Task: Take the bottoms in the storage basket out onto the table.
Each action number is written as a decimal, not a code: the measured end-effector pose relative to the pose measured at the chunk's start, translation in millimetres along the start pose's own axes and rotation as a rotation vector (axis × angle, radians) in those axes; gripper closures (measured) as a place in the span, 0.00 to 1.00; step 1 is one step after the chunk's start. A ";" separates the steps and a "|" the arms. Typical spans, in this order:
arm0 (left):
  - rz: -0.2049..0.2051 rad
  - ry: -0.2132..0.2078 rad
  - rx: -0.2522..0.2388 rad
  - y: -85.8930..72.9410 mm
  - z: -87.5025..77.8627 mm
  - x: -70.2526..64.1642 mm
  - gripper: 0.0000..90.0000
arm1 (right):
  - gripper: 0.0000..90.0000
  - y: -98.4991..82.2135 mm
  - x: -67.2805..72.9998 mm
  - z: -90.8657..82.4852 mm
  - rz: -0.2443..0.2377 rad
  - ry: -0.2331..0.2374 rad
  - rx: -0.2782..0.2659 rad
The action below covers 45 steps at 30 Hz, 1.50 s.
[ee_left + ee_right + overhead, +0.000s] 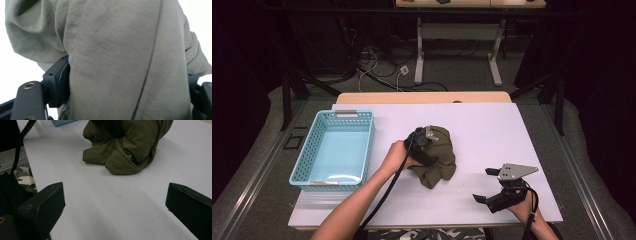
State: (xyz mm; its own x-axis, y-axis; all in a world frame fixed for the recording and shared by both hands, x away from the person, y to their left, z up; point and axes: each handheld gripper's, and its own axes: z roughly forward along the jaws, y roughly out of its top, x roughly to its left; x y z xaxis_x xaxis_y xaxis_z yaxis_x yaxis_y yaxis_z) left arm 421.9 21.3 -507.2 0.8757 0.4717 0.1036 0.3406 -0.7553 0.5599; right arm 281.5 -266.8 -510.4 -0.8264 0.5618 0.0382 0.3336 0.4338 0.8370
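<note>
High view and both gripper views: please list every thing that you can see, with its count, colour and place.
White rectangular board: one, white, covers the wooden table top.
Light blue perforated plastic basket: one, light blue, on the board's left side, nothing inside it.
Crumpled olive-green cloth: one, olive-green, bunched at the board's middle.
White-legged desk: one, white frame, on the floor beyond the table.
Cables on the floor: several, black and white, under that desk.
Left gripper: one, black, closed on a fold of the cloth.
Right gripper: one, black, open, low over the board's near right part, apart from the cloth.
Person's forearms: two, entering from the bottom edge.
</note>
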 end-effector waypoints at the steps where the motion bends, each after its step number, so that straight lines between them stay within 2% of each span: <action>1: 0.001 -0.001 0.002 0.0 -0.2 0.4 0.20 | 0.03 0.0 -0.2 0.0 0.000 0.000 0.001; 11: -0.011 -0.024 0.012 -0.7 -4.0 1.2 0.12 | 0.03 0.4 0.2 0.6 0.001 0.002 0.002; 19: -0.025 -0.006 0.022 -2.0 -10.5 2.5 0.00 | 0.03 0.9 0.6 0.9 0.000 0.000 0.003; 35: -0.007 0.034 0.013 -9.1 -40.8 -2.1 0.00 | 0.03 0.9 0.6 1.2 0.002 -0.001 0.003; 45: -0.004 0.054 0.017 -23.3 -58.4 -5.1 0.00 | 0.03 0.9 0.6 1.1 0.002 -0.001 0.006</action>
State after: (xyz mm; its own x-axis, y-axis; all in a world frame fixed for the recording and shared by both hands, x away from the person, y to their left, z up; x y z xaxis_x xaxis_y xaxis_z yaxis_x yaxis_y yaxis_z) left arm 389.5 63.0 -472.8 0.8547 0.4984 0.1454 0.3506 -0.7606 0.5464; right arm 281.8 -265.3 -510.3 -0.8250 0.5638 0.0395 0.3382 0.4364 0.8338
